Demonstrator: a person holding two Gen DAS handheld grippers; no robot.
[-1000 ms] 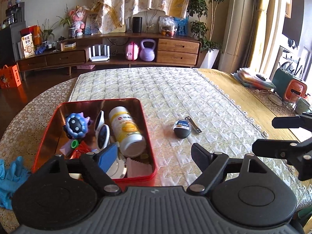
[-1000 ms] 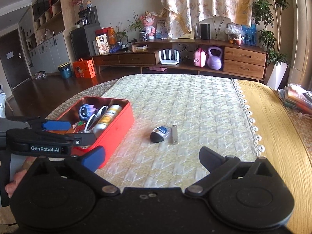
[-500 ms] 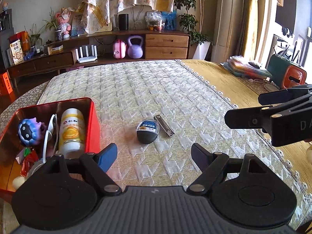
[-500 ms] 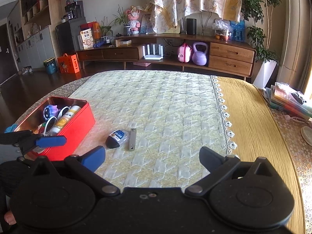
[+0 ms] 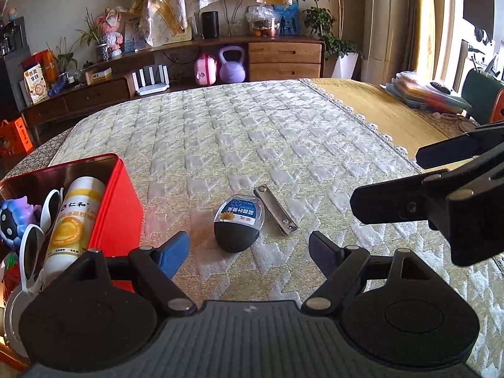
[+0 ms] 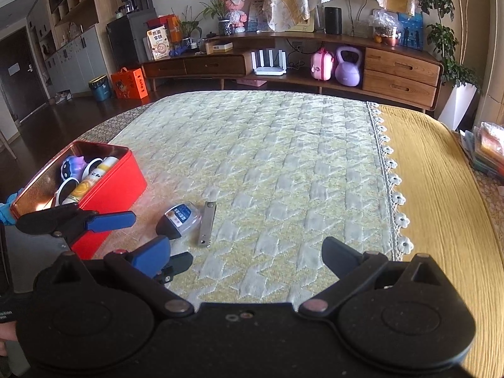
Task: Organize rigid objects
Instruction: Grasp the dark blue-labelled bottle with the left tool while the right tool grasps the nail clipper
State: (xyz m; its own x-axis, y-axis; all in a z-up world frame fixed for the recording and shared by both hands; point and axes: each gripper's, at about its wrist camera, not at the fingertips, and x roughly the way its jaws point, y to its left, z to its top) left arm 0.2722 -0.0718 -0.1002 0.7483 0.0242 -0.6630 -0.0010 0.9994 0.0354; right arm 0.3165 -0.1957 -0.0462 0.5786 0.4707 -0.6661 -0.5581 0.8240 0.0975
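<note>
From the left wrist view, the left tool (image 5: 249, 249) hangs with its jaws wide apart and nothing between them, just short of a small black-bodied case with a clear lid and blue label (image 5: 237, 225) lying on the quilted pale-yellow cloth of the worktop (image 5: 283, 145). Touching or just beside the case, at its 2 o'clock, lies a flat silver metal nail clipper (image 5: 276, 209). The case looks light, stiff and smooth; a grip across its narrower sides seems safest, since the rounded shell could slip. The clipper is thin and low, so it likely needs a pinch on its long edges. At 9 o'clock sits a red rectangular metal tin (image 5: 121, 201), holding a white-and-yellow bottle (image 5: 74, 220), white-framed sunglasses (image 5: 34, 236) and a purple-blue round toy (image 5: 14, 217). The right tool (image 5: 390, 186) enters at 3 o'clock.

From the right wrist view, the right tool (image 6: 245, 256) is likewise spread and empty. The case (image 6: 179, 219) and clipper (image 6: 206, 223) lie at 11 o'clock of it, the tin (image 6: 104, 189) at 9 o'clock, with room left inside.
</note>
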